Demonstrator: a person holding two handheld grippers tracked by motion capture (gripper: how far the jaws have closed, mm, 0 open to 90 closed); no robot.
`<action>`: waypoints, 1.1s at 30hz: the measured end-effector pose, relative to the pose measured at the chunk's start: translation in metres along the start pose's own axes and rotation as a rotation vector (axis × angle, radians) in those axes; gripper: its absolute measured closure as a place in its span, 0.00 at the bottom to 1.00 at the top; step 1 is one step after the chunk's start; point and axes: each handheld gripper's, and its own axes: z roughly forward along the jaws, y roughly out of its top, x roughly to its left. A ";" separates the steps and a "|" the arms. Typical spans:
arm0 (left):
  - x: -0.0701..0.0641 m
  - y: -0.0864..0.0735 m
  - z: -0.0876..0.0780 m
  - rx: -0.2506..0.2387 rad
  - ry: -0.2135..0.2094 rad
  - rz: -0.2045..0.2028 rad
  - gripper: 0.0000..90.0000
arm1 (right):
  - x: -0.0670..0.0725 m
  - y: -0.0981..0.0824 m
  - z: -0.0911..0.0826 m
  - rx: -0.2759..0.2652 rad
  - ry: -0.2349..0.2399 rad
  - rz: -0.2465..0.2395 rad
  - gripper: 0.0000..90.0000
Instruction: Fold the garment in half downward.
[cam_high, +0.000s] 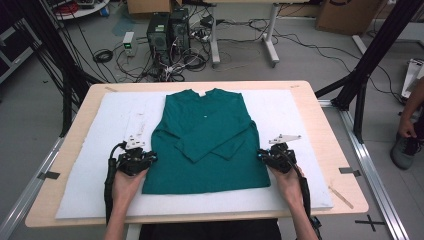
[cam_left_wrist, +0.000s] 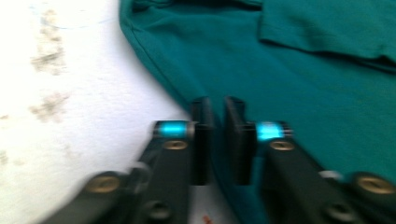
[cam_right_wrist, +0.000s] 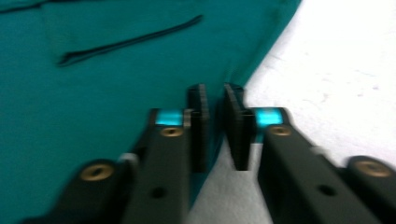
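A green long-sleeved shirt (cam_high: 210, 145) lies flat on the white pad (cam_high: 100, 150), its sleeves folded across the chest. My left gripper (cam_high: 151, 159) sits at the shirt's left side edge, low on the body. In the left gripper view its jaws (cam_left_wrist: 218, 112) stand almost together with the shirt's edge (cam_left_wrist: 299, 79) pinched between the pads. My right gripper (cam_high: 261, 156) mirrors it at the right side edge. In the right gripper view its jaws (cam_right_wrist: 215, 100) are also nearly closed on the hem of green cloth (cam_right_wrist: 107, 84), with white pad (cam_right_wrist: 336, 74) beside them.
The pad covers most of a wooden table (cam_high: 330, 125). Black frame posts (cam_high: 367, 60) stand at both sides. Computer towers (cam_high: 167, 30) and cables lie on the floor beyond the far edge. A person's shoe (cam_high: 405, 150) shows at the right.
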 end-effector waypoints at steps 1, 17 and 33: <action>0.000 0.000 0.000 0.001 -0.004 0.001 0.96 | -0.001 0.000 0.000 0.001 0.009 0.004 0.97; -0.009 -0.026 -0.026 -0.005 -0.112 0.023 0.97 | 0.008 -0.030 -0.029 -0.014 0.063 -0.033 0.99; -0.030 -0.053 -0.055 -0.013 -0.162 0.056 0.92 | 0.032 -0.073 -0.066 -0.030 0.112 -0.051 0.95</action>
